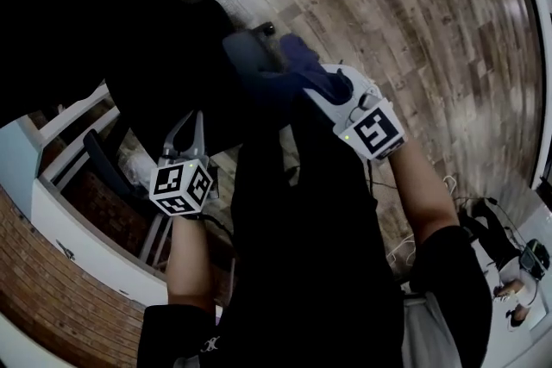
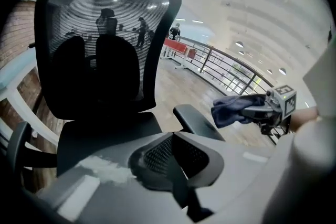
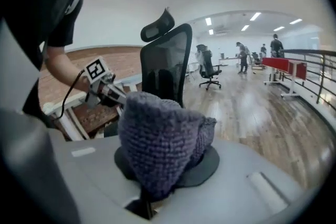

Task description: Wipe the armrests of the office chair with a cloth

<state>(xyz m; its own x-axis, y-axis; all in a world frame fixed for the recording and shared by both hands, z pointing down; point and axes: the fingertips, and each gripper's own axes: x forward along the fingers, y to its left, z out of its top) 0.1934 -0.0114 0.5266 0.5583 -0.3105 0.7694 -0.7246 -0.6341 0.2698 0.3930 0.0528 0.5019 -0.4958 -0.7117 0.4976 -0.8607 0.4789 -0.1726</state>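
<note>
The black office chair (image 2: 105,86) has a mesh back, and its grey padded armrest (image 2: 197,120) juts toward me. My right gripper (image 2: 262,109) is shut on a dark blue knitted cloth (image 2: 233,110) that hangs just beside and above that armrest's front end; I cannot tell whether they touch. In the head view the cloth (image 1: 297,69) sits at the tip of the right gripper (image 1: 323,86), next to the armrest (image 1: 246,47). The cloth (image 3: 160,139) fills the right gripper view. My left gripper (image 1: 191,121) hovers in front of the seat, jaws together, holding nothing. The other armrest (image 2: 18,147) shows at the left.
A white desk frame (image 1: 60,142) and brick wall (image 1: 52,297) stand close on the left of the chair. Wooden floor (image 1: 414,30) spreads to the right, with cables (image 1: 414,246) near my feet. A railing (image 2: 220,68) and distant people lie beyond the chair.
</note>
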